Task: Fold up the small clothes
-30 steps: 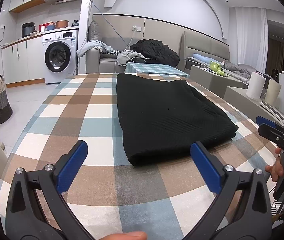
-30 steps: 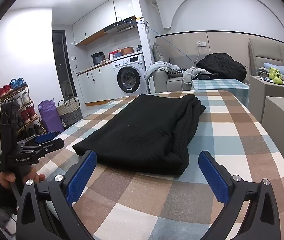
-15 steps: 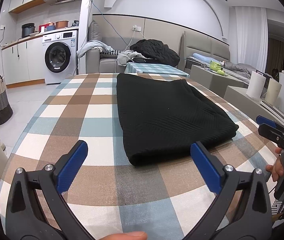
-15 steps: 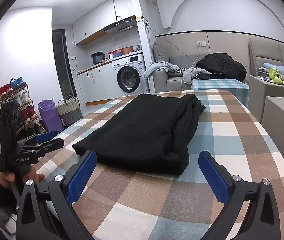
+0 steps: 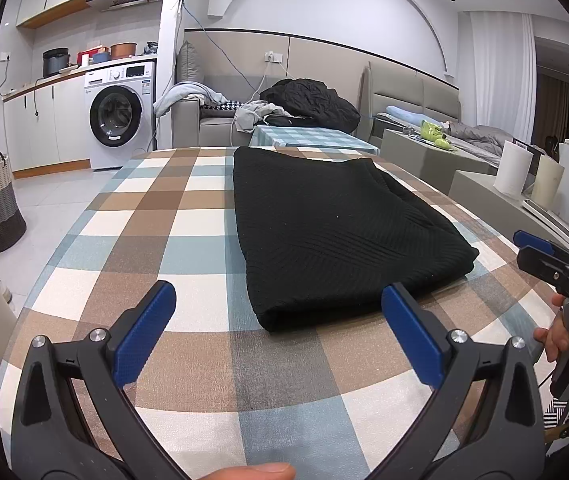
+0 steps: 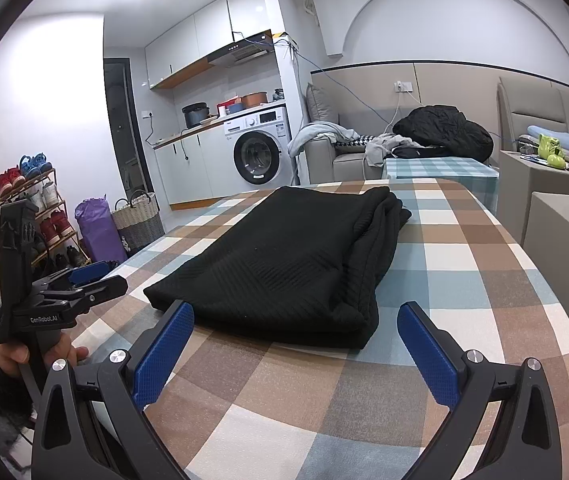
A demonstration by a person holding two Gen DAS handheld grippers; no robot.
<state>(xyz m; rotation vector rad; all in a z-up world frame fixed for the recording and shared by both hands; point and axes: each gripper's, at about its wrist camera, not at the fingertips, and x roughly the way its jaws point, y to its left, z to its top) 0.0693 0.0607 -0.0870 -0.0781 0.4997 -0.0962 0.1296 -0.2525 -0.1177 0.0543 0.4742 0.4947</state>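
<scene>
black knit garment (image 5: pixel 336 232), folded into a flat rectangle, lying on checked tablecloth (image 5: pixel 188 224)

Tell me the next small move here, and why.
Probably bring both grippers forward to the near edge of the black garment and close on its two near corners. The left gripper and right gripper both have open jaws holding nothing, short of the cloth, which lies flat as a long rectangle on the checked tablecloth, so another fold looks due.

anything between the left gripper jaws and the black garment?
Nothing: only bare checked tablecloth lies between the open left gripper and the folded black garment, seen in the left wrist view.
</scene>
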